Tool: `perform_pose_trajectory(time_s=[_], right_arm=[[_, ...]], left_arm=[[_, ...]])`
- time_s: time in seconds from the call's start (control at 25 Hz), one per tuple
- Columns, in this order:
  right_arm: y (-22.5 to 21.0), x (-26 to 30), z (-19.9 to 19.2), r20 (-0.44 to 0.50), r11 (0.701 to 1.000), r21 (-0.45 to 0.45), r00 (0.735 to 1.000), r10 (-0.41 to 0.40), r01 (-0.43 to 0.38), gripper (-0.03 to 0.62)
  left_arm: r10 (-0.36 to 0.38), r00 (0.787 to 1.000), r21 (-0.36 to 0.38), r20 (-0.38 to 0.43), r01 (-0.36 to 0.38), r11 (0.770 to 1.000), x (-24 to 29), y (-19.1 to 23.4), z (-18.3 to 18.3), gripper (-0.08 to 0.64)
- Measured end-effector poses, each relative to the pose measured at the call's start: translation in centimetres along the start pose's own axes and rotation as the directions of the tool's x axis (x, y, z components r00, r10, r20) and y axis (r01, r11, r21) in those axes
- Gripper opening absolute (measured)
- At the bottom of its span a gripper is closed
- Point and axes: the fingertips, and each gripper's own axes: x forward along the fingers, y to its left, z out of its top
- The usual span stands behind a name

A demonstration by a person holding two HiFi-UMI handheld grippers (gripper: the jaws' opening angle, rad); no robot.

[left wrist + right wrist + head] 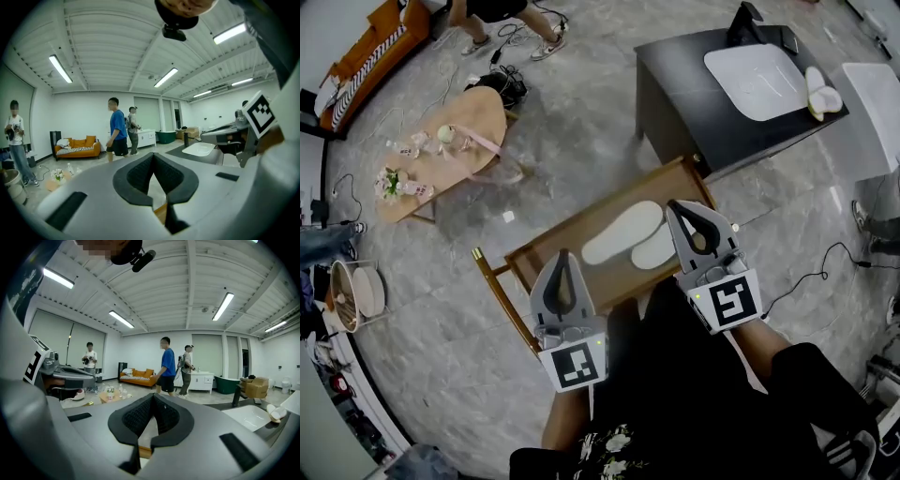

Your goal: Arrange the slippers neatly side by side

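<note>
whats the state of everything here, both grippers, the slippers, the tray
left gripper: shut, empty, over the tray's near edge
right gripper: shut, empty, over the tray's right end
far slipper: lying flat in the tray, not held
near slipper: lying flat against the far slipper, partly hidden by the right gripper
wooden tray: level, holding both slippers

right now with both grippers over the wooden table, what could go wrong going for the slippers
1. The left gripper and right gripper are both shut; pushed in like that, they would likely shove rather than grip.
2. The left slipper and right slipper lie touching, maybe overlapping, so pulling one may drag the other.
3. The wooden table's raised rim could catch a low approach.
</note>
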Motion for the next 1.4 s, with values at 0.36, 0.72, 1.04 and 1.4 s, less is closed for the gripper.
perform_pose_trajectory(time_s=[0.36, 0.72, 1.04, 1.4], right_arm=[[-1.2, 1.2, -5.9, -0.118, 0.995, 0.046, 0.988, 0.096, -0.091, -0.003], [-1.5, 0.8, -12.9, -0.237, 0.987, 0.091, 0.960, 0.149, -0.131, -0.003], [-1.9, 0.8, -18.0, -0.304, 0.984, 0.129, 0.939, 0.158, -0.124, -0.003], [-1.6, 1.8, -20.7, -0.304, 0.979, 0.177, 0.940, 0.157, -0.106, -0.003]], left_arm=[[0.060, 0.983, -0.009, -0.171, -0.063, 0.998, 1.1, -2.3, -6.0, 0.002], [0.100, 0.960, 0.047, -0.263, -0.091, 0.995, 1.1, -4.1, -11.9, 0.001], [0.056, 0.924, 0.176, -0.378, 0.013, 0.984, 2.1, -6.0, -16.9, 0.002], [-0.096, 0.877, 0.181, -0.471, 0.203, 0.962, 3.9, -9.4, -22.4, 0.080]])
